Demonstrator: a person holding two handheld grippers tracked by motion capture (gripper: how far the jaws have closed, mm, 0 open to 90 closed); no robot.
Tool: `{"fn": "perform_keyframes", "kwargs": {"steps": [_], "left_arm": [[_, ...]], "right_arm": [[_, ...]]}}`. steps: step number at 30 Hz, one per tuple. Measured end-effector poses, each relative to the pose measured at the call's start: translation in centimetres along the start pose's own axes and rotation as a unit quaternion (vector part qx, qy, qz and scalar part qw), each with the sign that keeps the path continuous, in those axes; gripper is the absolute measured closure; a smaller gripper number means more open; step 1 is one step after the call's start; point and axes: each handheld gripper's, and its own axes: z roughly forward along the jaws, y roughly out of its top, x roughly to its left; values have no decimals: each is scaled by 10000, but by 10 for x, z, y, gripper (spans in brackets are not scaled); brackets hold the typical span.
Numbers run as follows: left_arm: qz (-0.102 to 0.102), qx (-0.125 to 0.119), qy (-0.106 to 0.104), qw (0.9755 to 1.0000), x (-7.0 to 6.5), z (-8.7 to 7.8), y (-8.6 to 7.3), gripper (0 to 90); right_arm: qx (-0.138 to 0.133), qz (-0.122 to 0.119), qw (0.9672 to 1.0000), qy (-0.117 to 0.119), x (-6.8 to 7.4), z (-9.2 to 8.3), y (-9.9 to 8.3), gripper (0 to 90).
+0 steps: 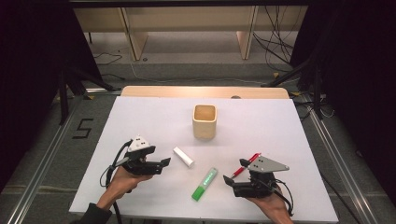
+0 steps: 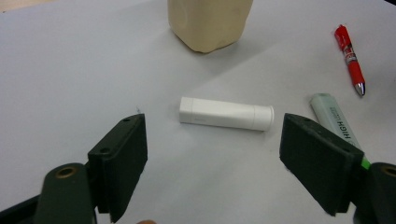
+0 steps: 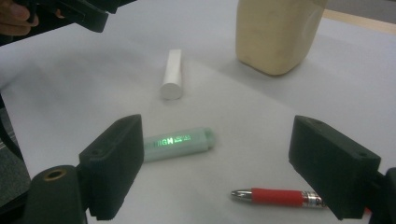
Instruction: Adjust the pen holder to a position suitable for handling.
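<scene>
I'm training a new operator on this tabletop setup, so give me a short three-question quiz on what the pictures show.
1. True or false: the left gripper has its jaws shut on the white cylindrical tube.
2. Which thing lies nearest the right gripper? A) the green highlighter marker B) the red ballpoint pen C) the square beige wooden cup
3. Fill in: the wooden cup stands ______ on the white table sheet.

Key
1. False: both grippers are open, and the tube lies free on the sheet ahead of the left jaws.
2. B: the pen lies partly under the gripper's grey plate in the high view.
3. Upright.
</scene>
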Motion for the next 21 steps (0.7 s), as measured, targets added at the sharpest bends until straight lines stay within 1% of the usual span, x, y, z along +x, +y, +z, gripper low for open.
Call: {"fn": "perform_keyframes", "kwargs": {"steps": [2, 5, 9, 14, 17, 21], "left_arm": [[-2, -23, -1, 10000, -2, -3, -3, 227], [-14, -86, -29, 10000, -3, -7, -8, 224], [-31, -162, -51, 9999, -5, -13, -13, 225], [-31, -201, -97, 9997, -6, -19, -18, 223], [-58, -216, -110, 9997, -7, -19, -19, 219], [-25, -205, -108, 9997, -8, -19, -22, 213]], "right_arm": [[10, 8, 10000, 13, 0, 1, 1, 188], [82, 15, 10000, 51, 1, 7, 8, 187], [96, -5, 9999, 72, 1, 11, 11, 187], [162, 58, 9998, 107, 1, 18, 16, 187], [217, 44, 9997, 135, 1, 24, 21, 187], [268, 17, 9995, 136, 1, 28, 23, 187]]}}
